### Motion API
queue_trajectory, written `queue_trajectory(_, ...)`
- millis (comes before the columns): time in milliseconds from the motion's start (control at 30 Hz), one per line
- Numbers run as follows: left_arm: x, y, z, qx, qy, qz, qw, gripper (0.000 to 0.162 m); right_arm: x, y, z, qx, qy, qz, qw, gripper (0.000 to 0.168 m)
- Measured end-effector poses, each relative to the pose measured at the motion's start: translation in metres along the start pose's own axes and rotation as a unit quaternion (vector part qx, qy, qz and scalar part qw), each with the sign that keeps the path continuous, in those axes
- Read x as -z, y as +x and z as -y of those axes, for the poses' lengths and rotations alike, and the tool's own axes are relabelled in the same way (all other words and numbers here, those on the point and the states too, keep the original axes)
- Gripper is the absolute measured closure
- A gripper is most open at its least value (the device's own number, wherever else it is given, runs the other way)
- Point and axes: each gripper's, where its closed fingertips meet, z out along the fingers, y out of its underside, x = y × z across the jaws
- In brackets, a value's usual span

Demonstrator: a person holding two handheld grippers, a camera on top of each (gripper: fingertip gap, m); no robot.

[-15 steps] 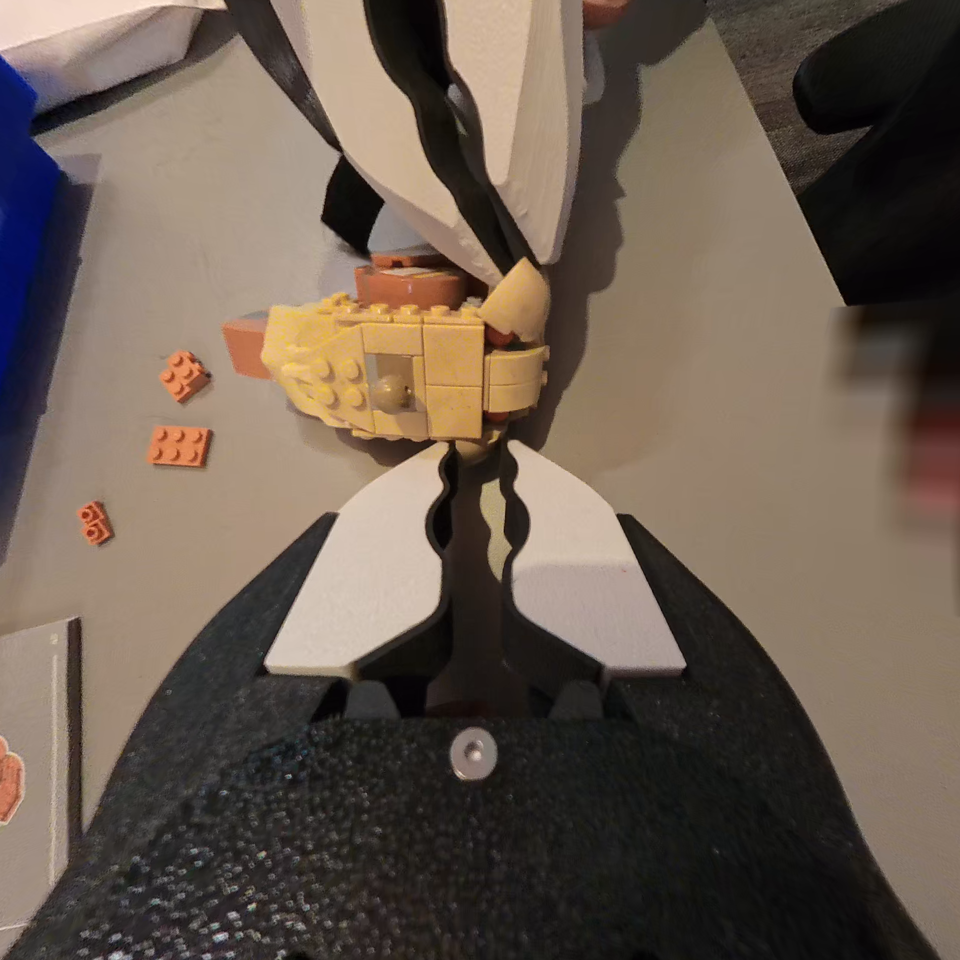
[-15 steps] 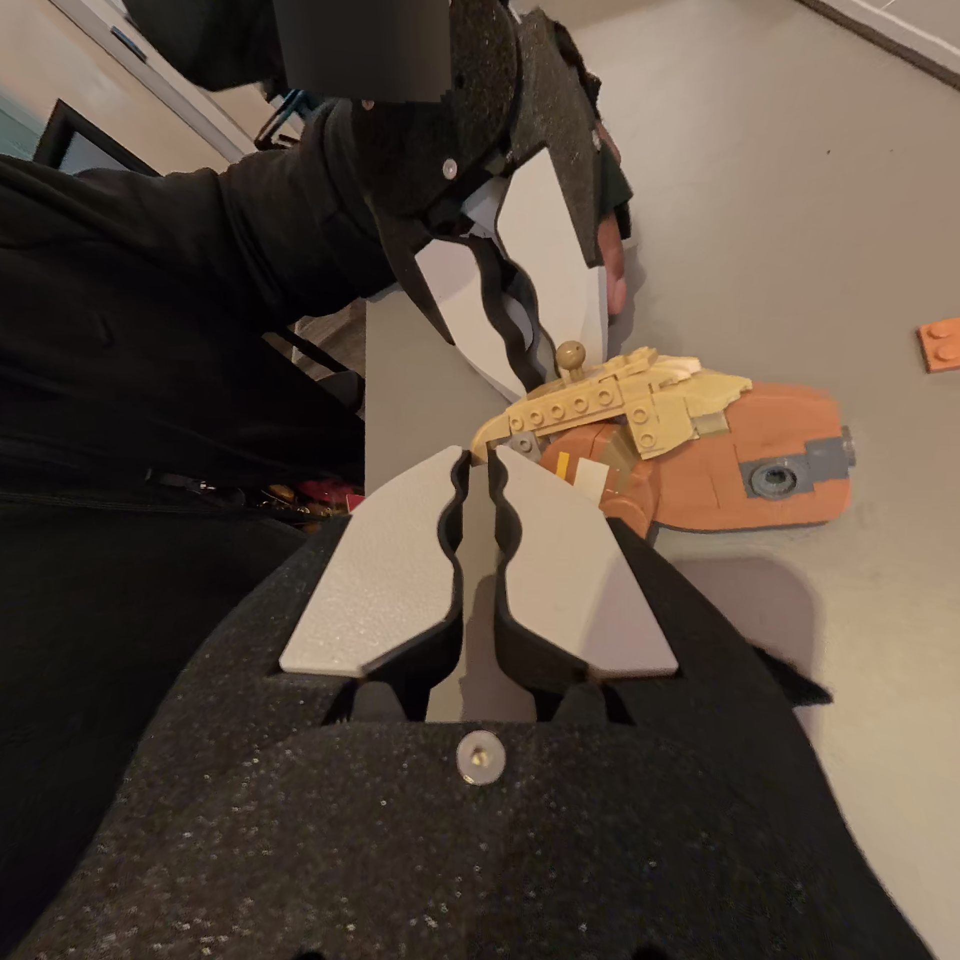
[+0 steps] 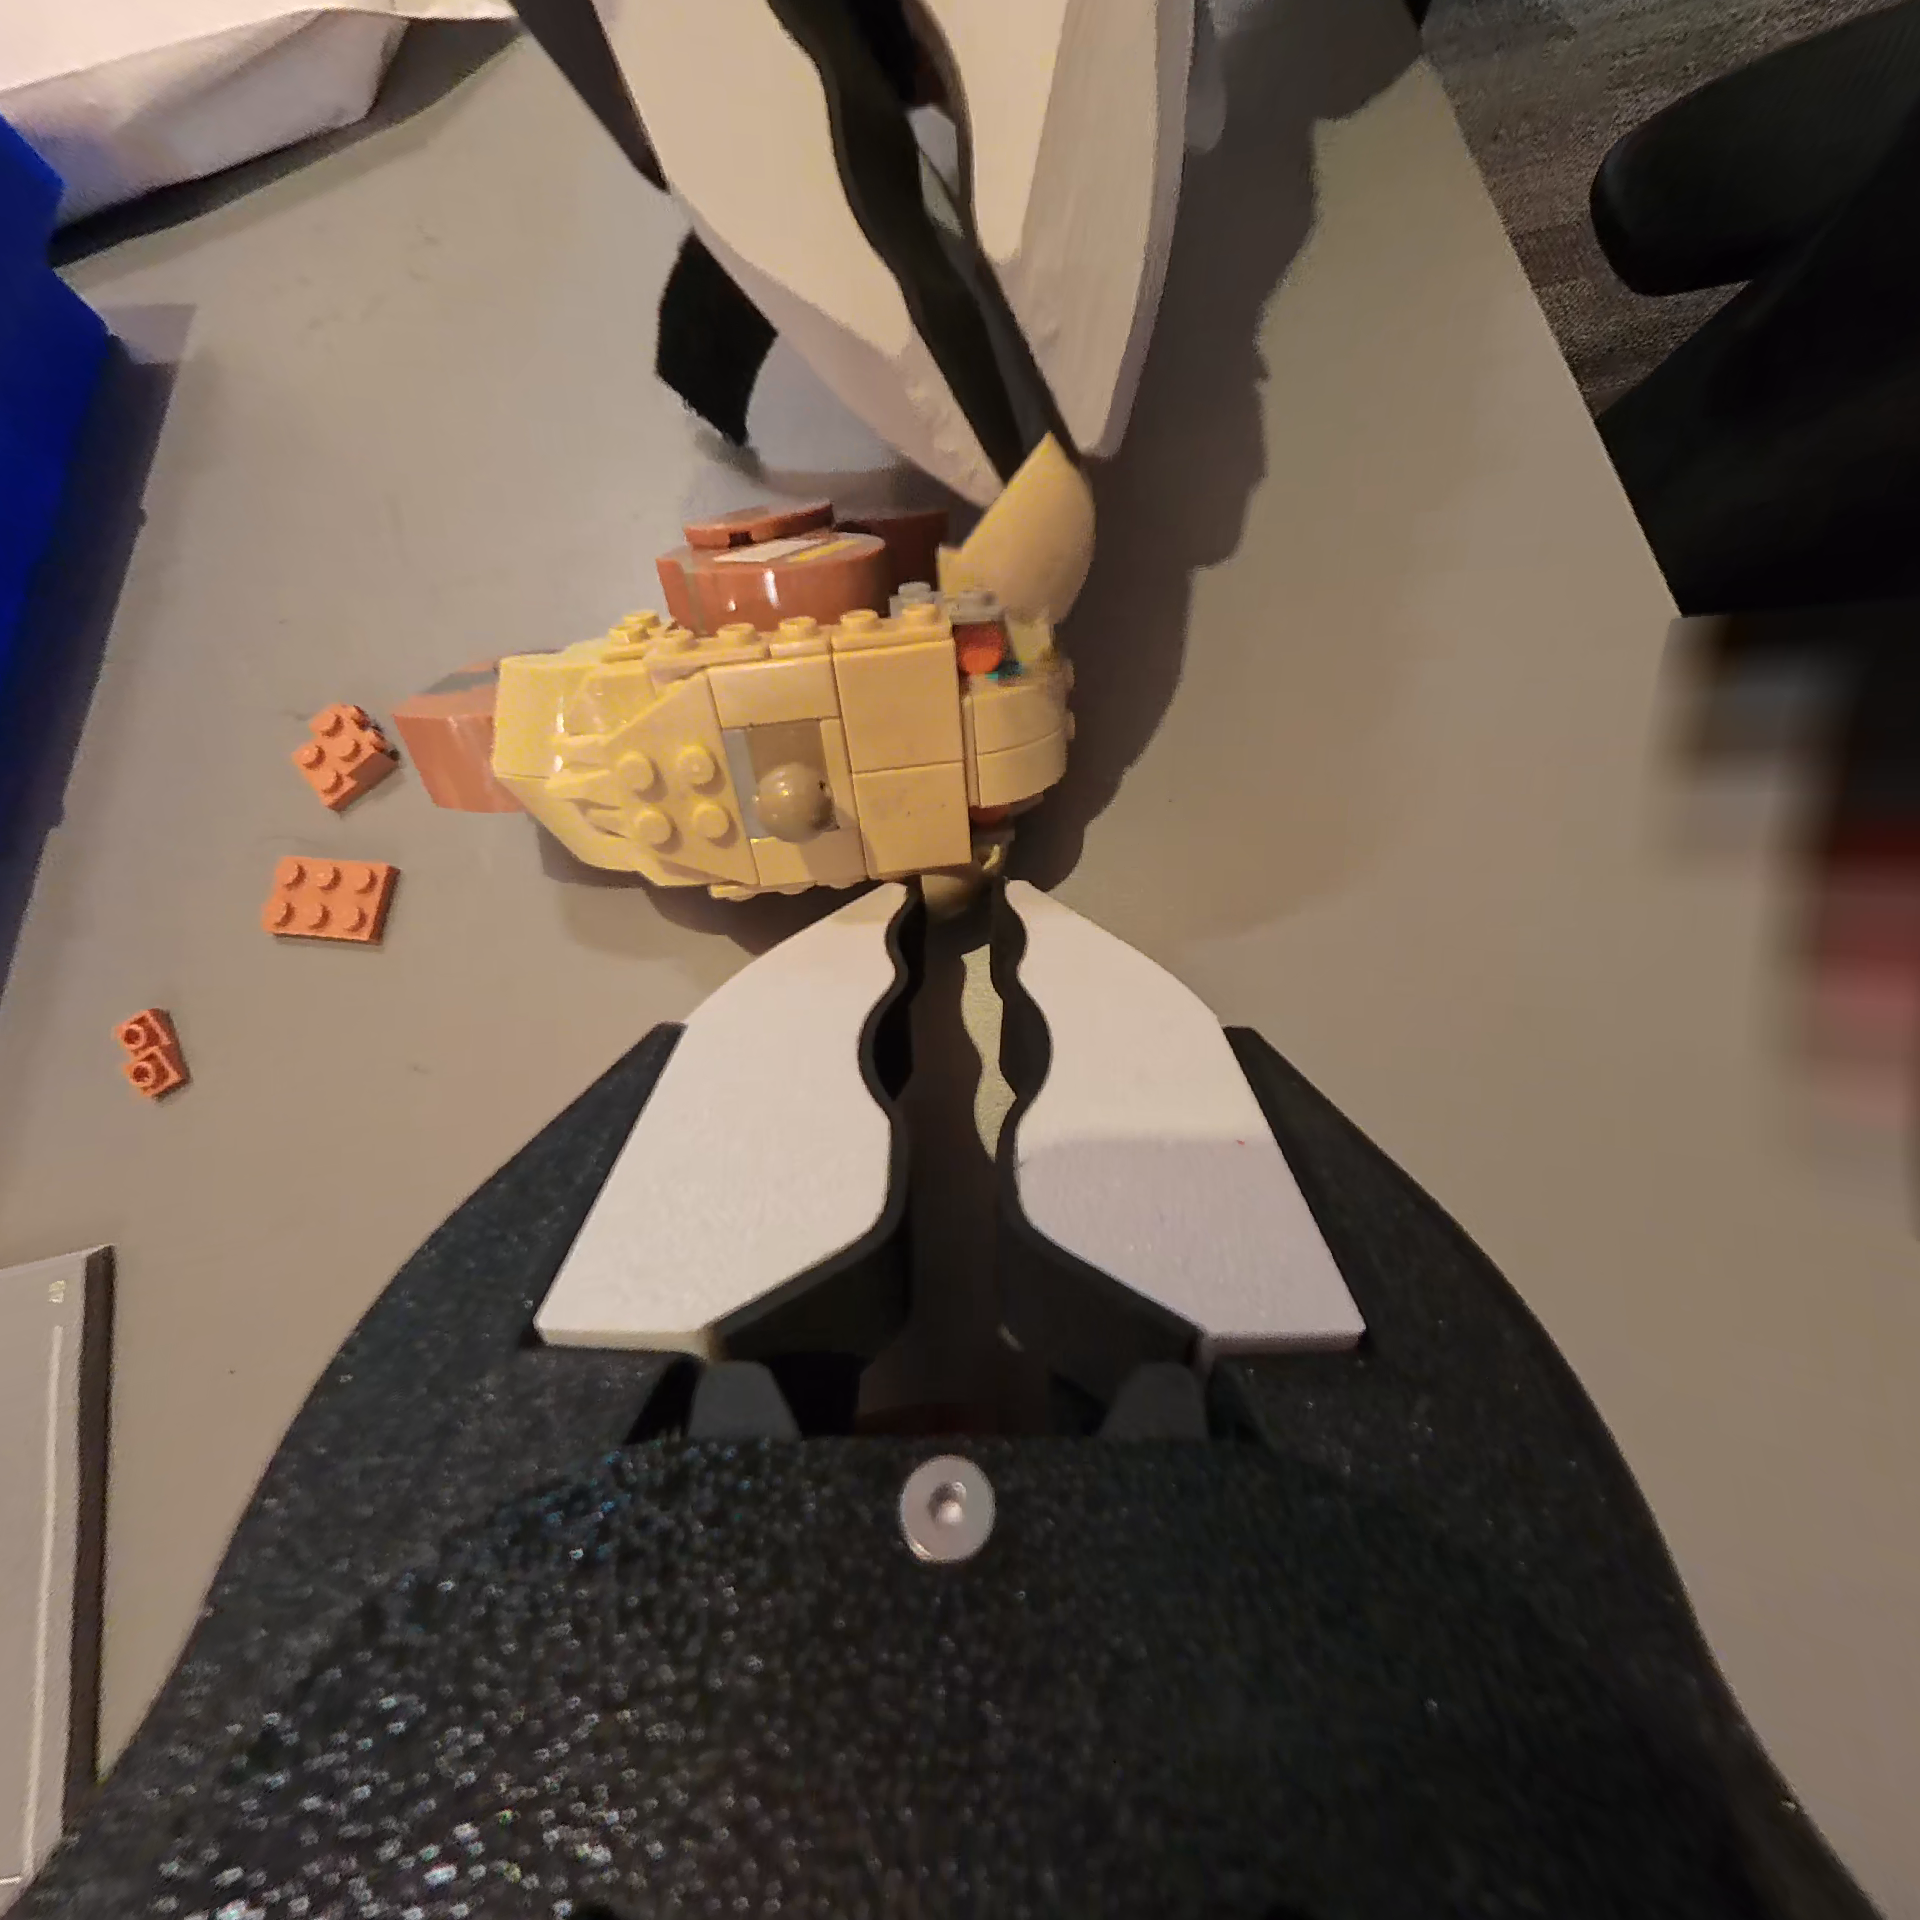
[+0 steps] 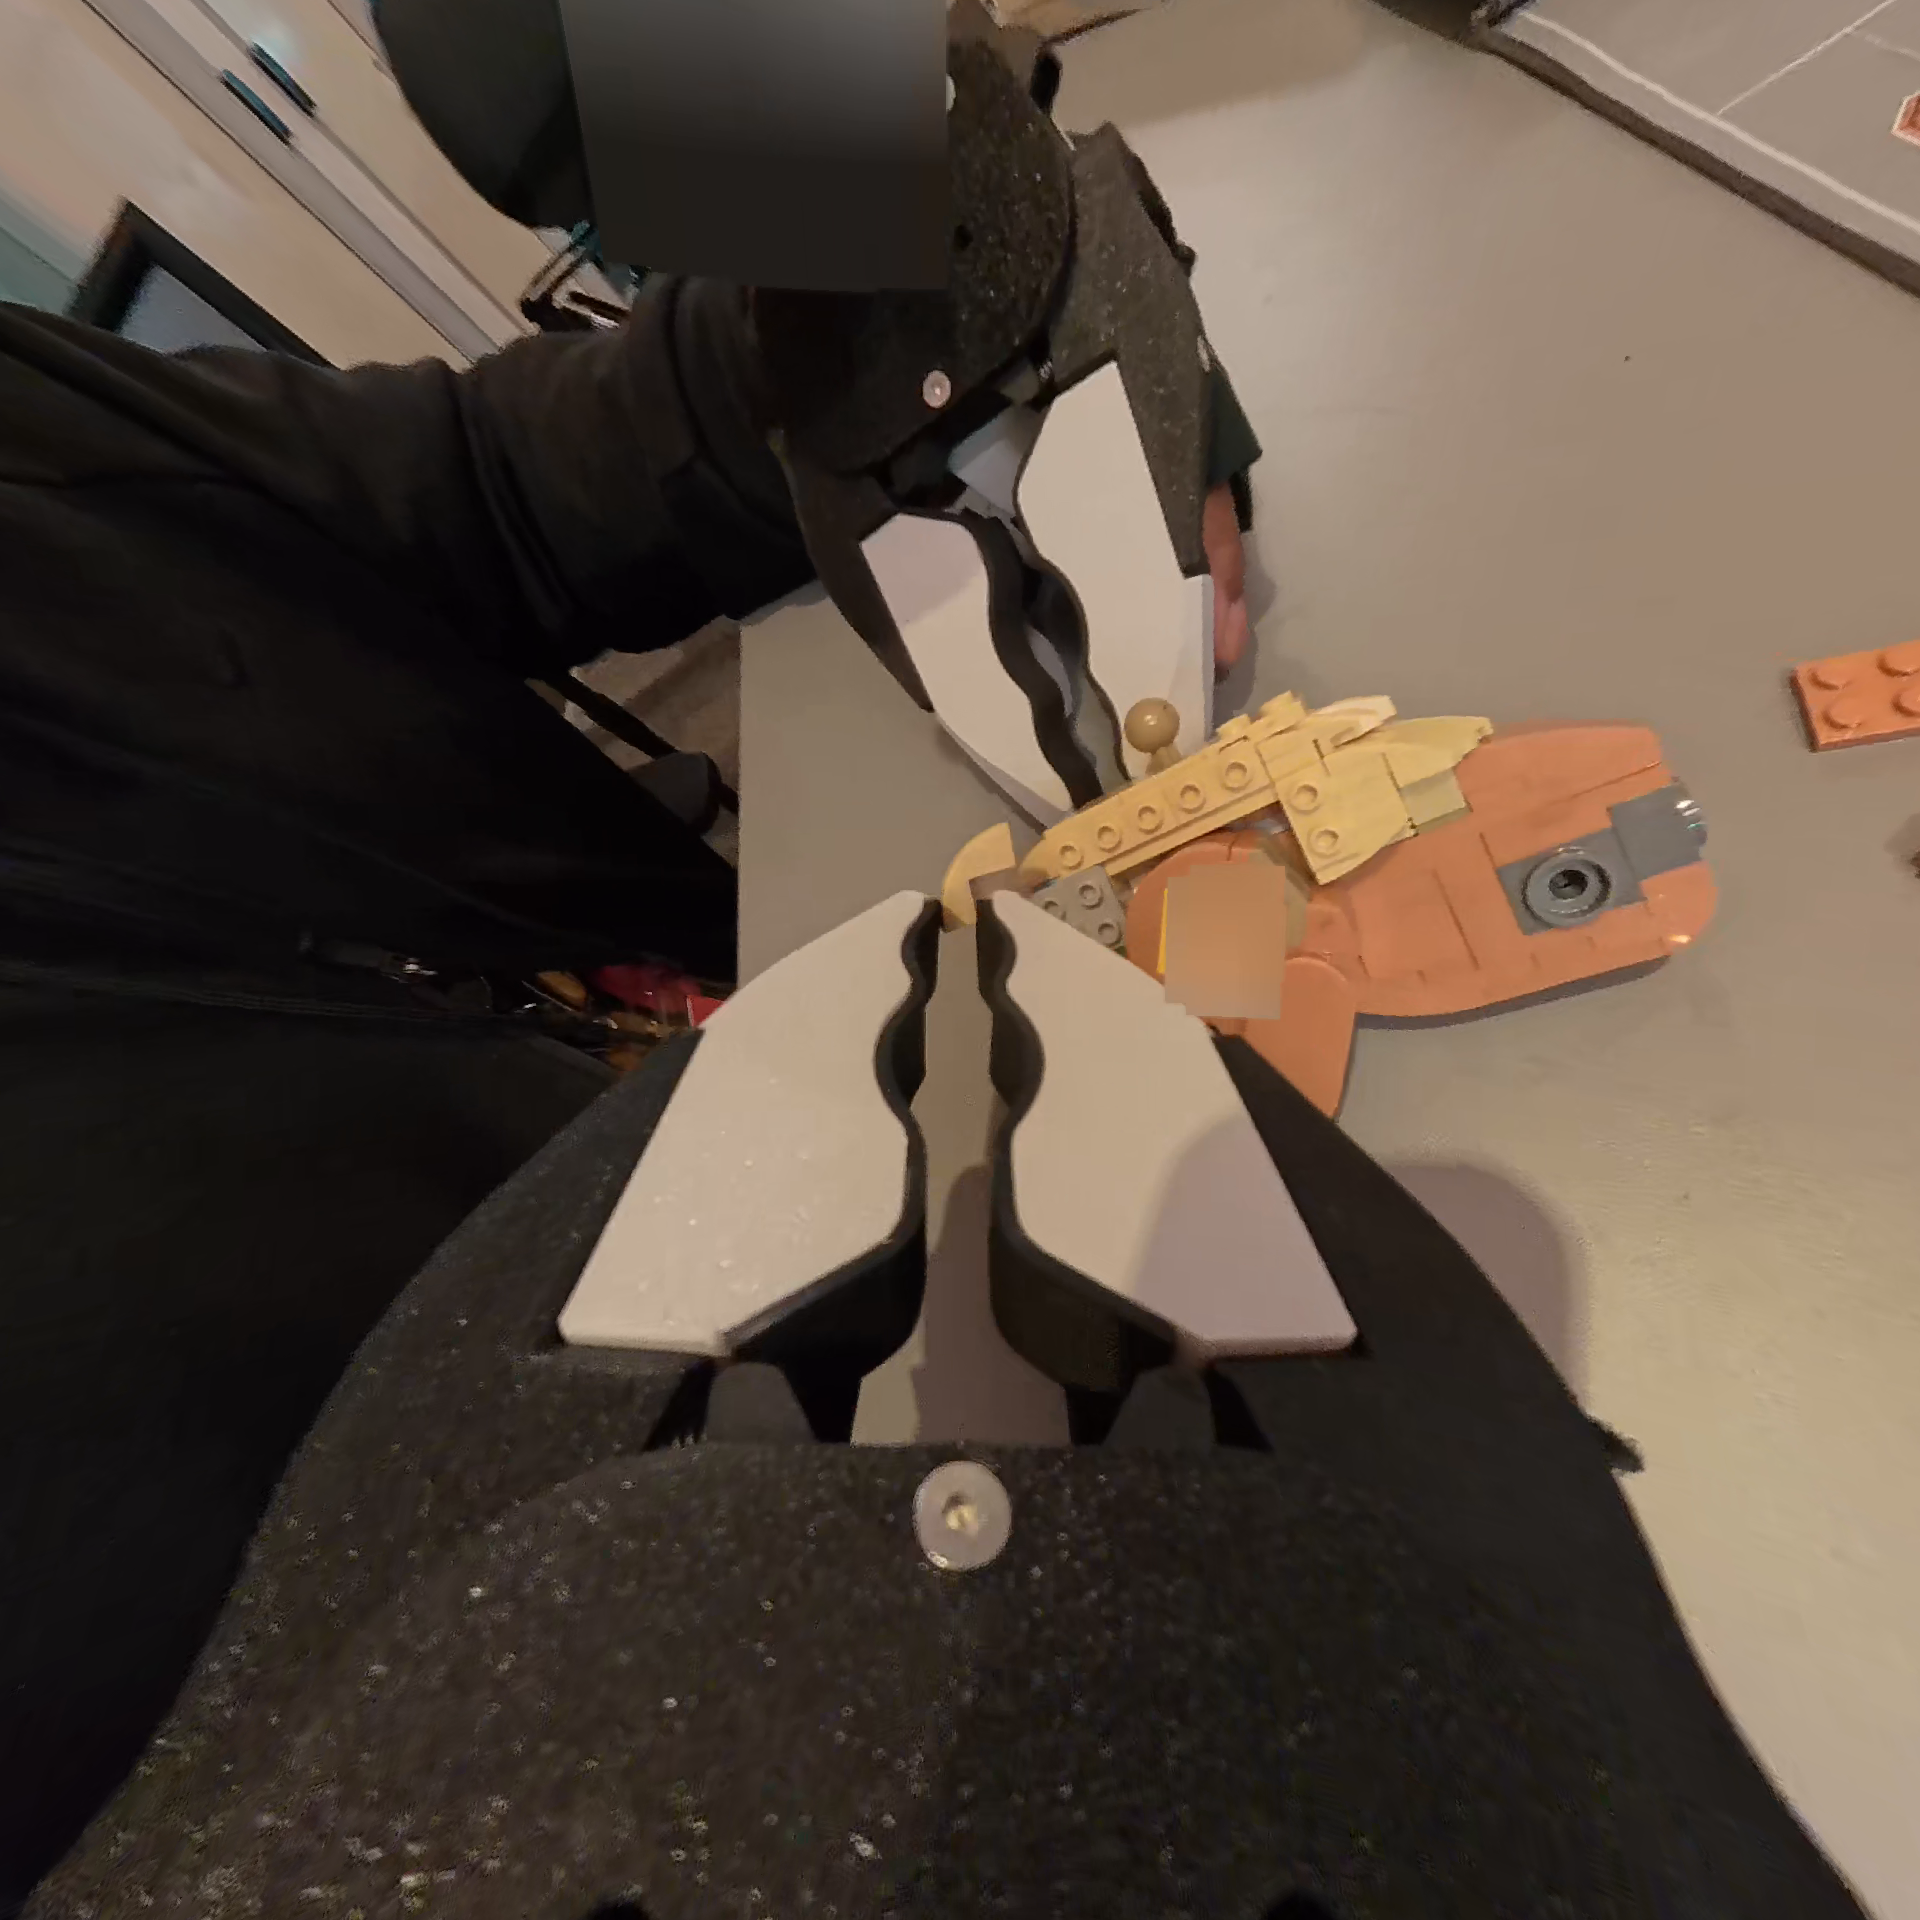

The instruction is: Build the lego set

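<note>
The grey bench carries a tan and orange lego model, lying on its side near the bench's front edge. The left gripper meets the model's near end, its jaws narrowed on a small tan part there. The right gripper comes from the model's opposite side, jaws nearly closed, pinching a curved tan piece at the model's tip. Left of the model lie three loose orange bricks, well apart from both grippers. A tan ball knob stands on the model's flank.
</note>
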Motion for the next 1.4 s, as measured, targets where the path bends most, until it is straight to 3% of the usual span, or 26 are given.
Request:
queue_trajectory(233,0.0,0.001,0.0,-0.001,0.003,-0.003,1.0,0.151,0.013,0.001,-0.002,-0.019,0.007,0.045,0.999,0.162)
queue_trajectory(567,0.001,0.002,0.001,-0.003,0.004,-0.005,1.0,0.151,0.0,0.0,-0.006,-0.005,-0.039,0.071,0.997,0.162)
queue_trajectory(1400,0.002,0.004,0.001,-0.01,0.009,-0.003,1.0,0.153,-0.005,0.0,-0.007,0.076,-0.085,-0.043,0.993,0.162)
